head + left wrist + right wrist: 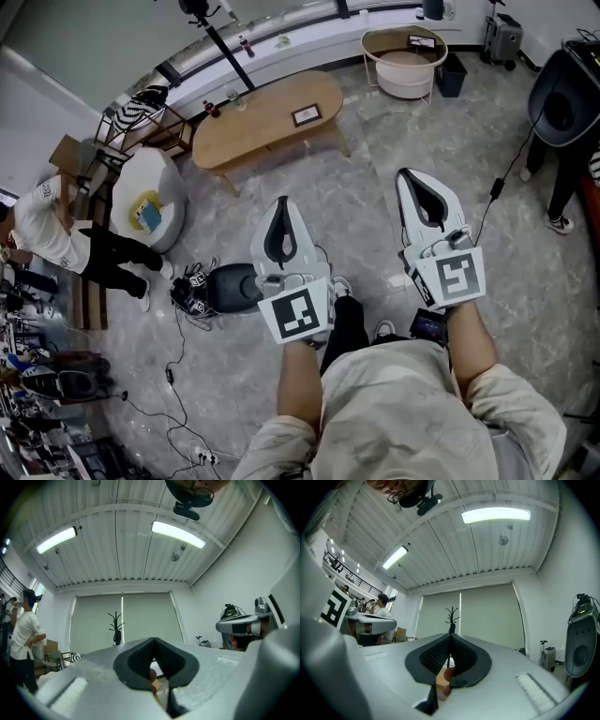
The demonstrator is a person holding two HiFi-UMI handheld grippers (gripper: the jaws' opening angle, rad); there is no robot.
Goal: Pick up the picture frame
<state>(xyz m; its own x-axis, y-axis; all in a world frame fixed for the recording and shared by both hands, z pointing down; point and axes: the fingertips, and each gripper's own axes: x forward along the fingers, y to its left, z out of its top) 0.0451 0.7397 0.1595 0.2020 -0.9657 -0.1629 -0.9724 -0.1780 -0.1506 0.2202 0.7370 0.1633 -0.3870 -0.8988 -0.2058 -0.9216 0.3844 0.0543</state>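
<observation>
One small picture frame (306, 115) is your target. It is dark-bordered and pale in the middle, and it sits toward the right end of the oval wooden desk (253, 131), well apart from the small items (214, 110) at the left end. It seems to lie flat on the top, though from up here you cannot be sure.

Judge it as light and stiff, probably with a glazed face, so it is easy to lift but easy to chip or crack if you squeeze the middle or let it drop. Flat on a smooth top, it will likely skate away from a sideways push. Your best hold is probably on the border: nip one edge of the moulding, or draw the frame to the rim of the desk so one tip can get beneath it.

Your left tongs (282, 204) and right tongs (411, 181) are both pressed together with nothing between the pads. You hold them side by side over the stone floor (375, 159), well short of the desk. You will need to spread a pair before you reach in.
</observation>
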